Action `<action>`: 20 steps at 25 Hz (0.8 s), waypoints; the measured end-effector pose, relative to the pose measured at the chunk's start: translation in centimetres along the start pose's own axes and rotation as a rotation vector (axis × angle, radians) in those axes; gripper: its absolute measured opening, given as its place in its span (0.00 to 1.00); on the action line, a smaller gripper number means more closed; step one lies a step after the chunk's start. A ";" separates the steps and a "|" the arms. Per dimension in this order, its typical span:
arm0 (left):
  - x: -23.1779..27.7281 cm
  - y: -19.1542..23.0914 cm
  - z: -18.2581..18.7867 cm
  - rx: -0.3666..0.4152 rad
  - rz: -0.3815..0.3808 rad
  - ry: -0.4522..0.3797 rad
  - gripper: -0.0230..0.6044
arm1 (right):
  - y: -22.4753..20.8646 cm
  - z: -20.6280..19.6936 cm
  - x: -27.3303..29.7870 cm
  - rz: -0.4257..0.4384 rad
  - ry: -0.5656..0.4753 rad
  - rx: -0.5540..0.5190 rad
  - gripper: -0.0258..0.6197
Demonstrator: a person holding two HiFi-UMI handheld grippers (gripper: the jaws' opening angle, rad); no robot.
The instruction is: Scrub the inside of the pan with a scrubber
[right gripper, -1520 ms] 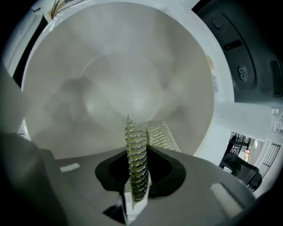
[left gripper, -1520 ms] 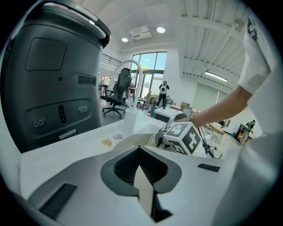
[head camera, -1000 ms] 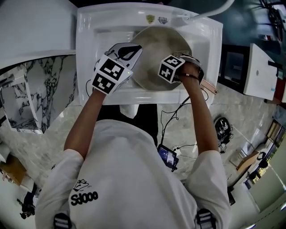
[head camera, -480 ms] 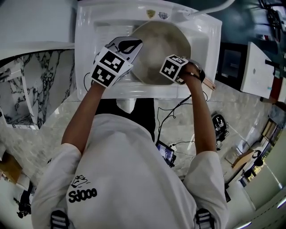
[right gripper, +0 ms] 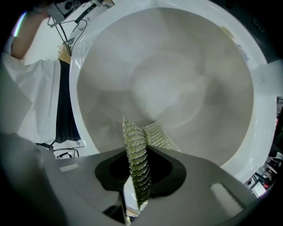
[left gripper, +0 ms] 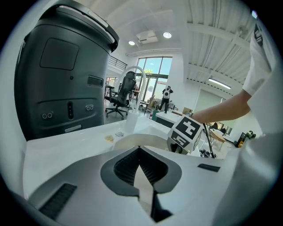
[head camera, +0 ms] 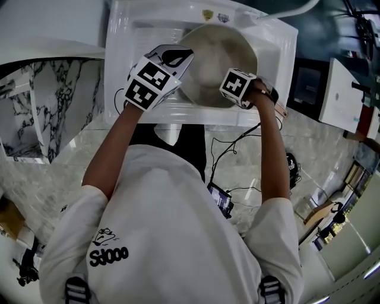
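A round grey pan [head camera: 217,53] lies in the white sink [head camera: 124,35], its handle [head camera: 279,110] pointing right over the counter. My left gripper [head camera: 175,60] is at the pan's left edge, shut on the rim [left gripper: 132,140]. My right gripper [head camera: 233,84] hangs over the near side of the pan, shut on a greenish mesh scrubber [right gripper: 137,154]. The scrubber's folded end rests against the near inner wall of the pan [right gripper: 177,79]. The pan's inside looks dull grey and wet. In the left gripper view, the right gripper's marker cube [left gripper: 186,132] shows just beyond the rim.
A faucet [head camera: 285,13] arches over the sink's back right corner. A big dark grey machine [left gripper: 57,75] stands behind the sink. Marble counter [head camera: 71,154] runs along the left and front. Cables and a phone [head camera: 219,202] hang at the person's waist.
Both grippers keep their holds. The right gripper with the scrubber has slid slightly to the right along the pan's near side; the head view has shifted a little.
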State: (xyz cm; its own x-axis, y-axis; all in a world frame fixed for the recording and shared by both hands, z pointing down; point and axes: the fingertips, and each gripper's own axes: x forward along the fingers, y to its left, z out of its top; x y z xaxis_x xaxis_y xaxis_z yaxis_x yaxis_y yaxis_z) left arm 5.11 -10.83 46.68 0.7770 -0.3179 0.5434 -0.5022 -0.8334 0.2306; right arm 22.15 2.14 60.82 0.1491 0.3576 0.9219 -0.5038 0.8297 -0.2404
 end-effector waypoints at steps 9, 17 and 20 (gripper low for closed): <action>-0.5 -0.6 -0.1 0.007 -0.007 0.001 0.04 | 3.3 0.3 -1.1 0.205 -0.092 -0.028 0.17; -0.6 -1.0 -0.3 0.008 -0.014 0.009 0.04 | 5.6 1.0 -1.7 0.346 -0.149 -0.051 0.16; -0.5 -1.1 -0.3 0.006 -0.016 0.011 0.04 | 5.5 1.2 -1.5 0.360 -0.135 -0.055 0.16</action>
State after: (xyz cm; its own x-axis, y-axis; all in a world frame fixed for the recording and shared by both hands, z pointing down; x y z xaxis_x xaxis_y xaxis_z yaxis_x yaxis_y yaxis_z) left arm 5.14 -9.60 46.36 0.7809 -0.2992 0.5483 -0.4870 -0.8414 0.2344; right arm 18.11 5.68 58.45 -0.1444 0.5736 0.8063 -0.4568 0.6842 -0.5685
